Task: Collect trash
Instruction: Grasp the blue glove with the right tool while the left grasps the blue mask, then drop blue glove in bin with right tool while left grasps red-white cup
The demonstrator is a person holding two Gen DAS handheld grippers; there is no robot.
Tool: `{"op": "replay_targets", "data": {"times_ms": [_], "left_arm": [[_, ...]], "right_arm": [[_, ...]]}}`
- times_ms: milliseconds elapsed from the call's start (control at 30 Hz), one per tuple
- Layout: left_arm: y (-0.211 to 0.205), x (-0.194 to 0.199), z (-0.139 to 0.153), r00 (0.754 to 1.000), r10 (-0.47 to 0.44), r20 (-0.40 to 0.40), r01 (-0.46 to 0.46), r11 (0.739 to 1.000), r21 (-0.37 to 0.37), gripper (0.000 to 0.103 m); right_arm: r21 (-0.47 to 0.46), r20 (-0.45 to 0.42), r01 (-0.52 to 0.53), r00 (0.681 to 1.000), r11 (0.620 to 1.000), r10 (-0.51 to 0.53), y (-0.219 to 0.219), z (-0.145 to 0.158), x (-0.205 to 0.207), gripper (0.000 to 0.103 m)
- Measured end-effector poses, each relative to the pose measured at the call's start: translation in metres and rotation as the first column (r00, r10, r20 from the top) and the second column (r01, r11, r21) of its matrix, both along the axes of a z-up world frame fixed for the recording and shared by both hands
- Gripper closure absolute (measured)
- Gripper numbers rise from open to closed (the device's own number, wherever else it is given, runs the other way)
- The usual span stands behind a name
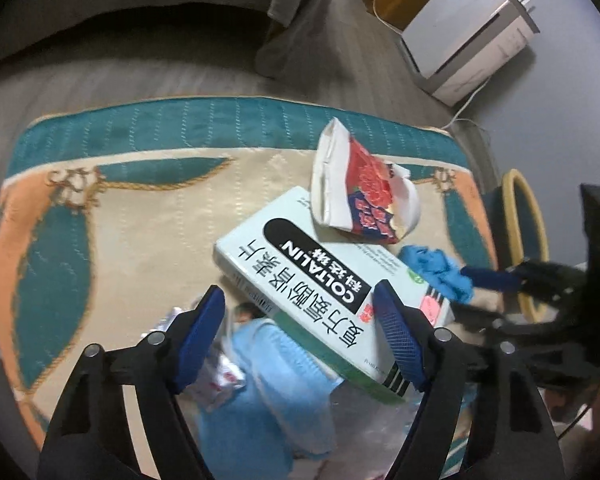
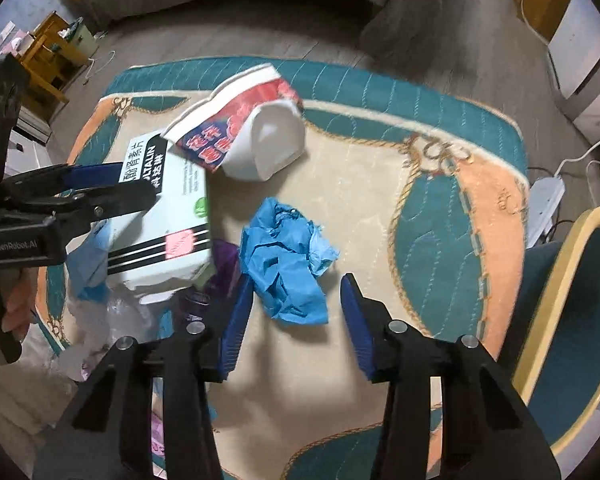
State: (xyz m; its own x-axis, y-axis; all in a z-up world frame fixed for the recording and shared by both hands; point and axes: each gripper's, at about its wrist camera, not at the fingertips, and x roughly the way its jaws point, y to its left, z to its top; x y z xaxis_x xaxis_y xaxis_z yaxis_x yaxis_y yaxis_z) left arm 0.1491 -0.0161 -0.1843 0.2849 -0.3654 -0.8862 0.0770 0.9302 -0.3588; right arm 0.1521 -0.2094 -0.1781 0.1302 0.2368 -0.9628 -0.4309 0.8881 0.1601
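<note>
While both grippers' jaws gape wide, the medicine box (image 1: 332, 280) and crushed cup (image 2: 256, 136) crowd the blue wad (image 2: 288, 260).

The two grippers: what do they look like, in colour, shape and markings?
The left gripper and the right gripper look alike: black plastic frames with silver pivot screws and two flat blue ribbed finger pads. In the right wrist view, the left gripper's black body carries white lettering "GenRobot.AI". A bare hand grips its handle; no sleeve or cable shows.

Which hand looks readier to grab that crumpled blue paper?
Probably the right gripper: it's open with the blue paper just ahead between its fingers. The left gripper faces the box.
</note>
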Motion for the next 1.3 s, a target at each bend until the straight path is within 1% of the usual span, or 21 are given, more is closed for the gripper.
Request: {"op": "replay_targets", "data": {"times_ms": [67,100,167,200,233,333,367,467,567,600,667,733,800,833,900,1000,1033,1100,1167,1267,1300], "left_arm": [[0.0,0.003,-0.005,1.0,0.008,-0.019,-0.009,0.999,-0.045,0.026],[0.0,0.003,-0.006,1.0,0.011,-0.024,-0.012,0.998,-0.066,0.03],[0.0,0.004,-0.004,1.0,0.013,-0.022,-0.014,0.996,-0.082,0.042],[-0.001,0.004,0.0,1.0,0.013,-0.012,-0.014,0.997,-0.075,0.054],[0.0,0.002,0.004,1.0,0.01,-0.003,-0.011,0.998,-0.064,0.074],[-0.003,-0.001,0.016,1.0,-0.008,0.028,0.008,1.0,-0.012,0.097],[-0.005,-0.001,0.019,0.999,-0.015,0.037,0.015,1.0,-0.003,0.099],[-0.007,-0.007,0.026,0.998,-0.04,0.045,0.037,0.997,0.06,0.099],[-0.017,-0.017,0.038,0.989,-0.106,0.106,0.087,0.981,0.175,0.099],[-0.018,-0.02,0.042,0.987,-0.113,0.118,0.089,0.977,0.193,0.099],[-0.021,-0.018,0.047,0.982,-0.121,0.145,0.088,0.973,0.215,0.09],[-0.024,-0.008,0.05,0.983,-0.103,0.151,0.068,0.972,0.224,0.069],[-0.029,0.002,0.05,0.985,-0.087,0.147,0.057,0.978,0.2,0.058],[-0.03,0.006,0.051,0.985,-0.083,0.152,0.05,0.977,0.205,0.051],[-0.04,0.014,0.056,0.981,-0.091,0.169,0.052,0.974,0.219,0.043],[-0.069,0.026,0.061,0.966,-0.167,0.197,0.113,0.959,0.259,0.043],[-0.084,0.031,0.061,0.957,-0.211,0.2,0.148,0.946,0.288,0.043],[-0.096,0.037,0.054,0.952,-0.248,0.181,0.182,0.931,0.318,0.043],[-0.109,0.044,0.043,0.948,-0.28,0.155,0.214,0.914,0.344,0.047],[-0.123,0.046,0.029,0.942,-0.314,0.119,0.251,0.894,0.37,0.064],[-0.125,0.046,0.025,0.941,-0.321,0.108,0.259,0.887,0.383,0.075]], "right_arm": [[-0.007,-0.004,-0.021,1.0,1.0,0.021,0.005,-0.002,-0.002,0.067],[-0.011,-0.006,-0.031,1.0,0.999,0.03,0.009,-0.002,-0.003,0.068],[-0.022,-0.003,-0.042,0.999,0.999,0.042,0.015,-0.001,-0.003,0.077],[-0.021,-0.004,-0.04,0.999,0.999,0.04,0.016,0.0,-0.003,0.078],[-0.013,-0.007,-0.036,0.999,0.999,0.036,0.016,0.001,-0.002,0.079],[-0.001,-0.011,-0.039,0.999,0.999,0.039,0.015,0.006,-0.005,0.081],[-0.003,-0.009,-0.037,0.999,0.999,0.037,0.013,0.007,-0.005,0.081],[0.005,-0.012,-0.008,1.0,1.0,0.008,0.005,0.014,-0.006,0.083],[0.009,0.014,0.028,1.0,1.0,-0.028,-0.004,0.025,-0.006,0.083],[0.01,0.025,0.043,0.999,0.999,-0.043,-0.008,0.028,-0.006,0.083],[0.016,0.035,0.089,0.995,0.996,-0.09,-0.016,0.036,-0.006,0.083],[0.036,0.05,0.128,0.99,0.991,-0.129,-0.025,0.045,-0.008,0.083],[0.036,0.069,0.148,0.986,0.988,-0.15,-0.032,0.051,-0.009,0.083],[0.027,0.078,0.154,0.985,0.988,-0.156,-0.037,0.053,-0.01,0.083],[0.013,0.099,0.181,0.978,0.983,-0.182,-0.046,0.058,-0.011,0.083],[0.05,0.097,0.25,0.962,0.967,-0.254,-0.064,0.064,-0.005,0.083],[0.055,0.096,0.268,0.957,0.962,-0.272,-0.07,0.065,-0.003,0.083],[0.05,0.099,0.295,0.949,0.954,-0.299,-0.074,0.064,0.001,0.083],[0.046,0.094,0.321,0.941,0.946,-0.324,-0.082,0.062,0.005,0.083],[0.054,0.081,0.341,0.935,0.939,-0.344,-0.09,0.06,0.009,0.083],[0.053,0.081,0.343,0.935,0.938,-0.346,-0.091,0.059,0.009,0.083]]}}
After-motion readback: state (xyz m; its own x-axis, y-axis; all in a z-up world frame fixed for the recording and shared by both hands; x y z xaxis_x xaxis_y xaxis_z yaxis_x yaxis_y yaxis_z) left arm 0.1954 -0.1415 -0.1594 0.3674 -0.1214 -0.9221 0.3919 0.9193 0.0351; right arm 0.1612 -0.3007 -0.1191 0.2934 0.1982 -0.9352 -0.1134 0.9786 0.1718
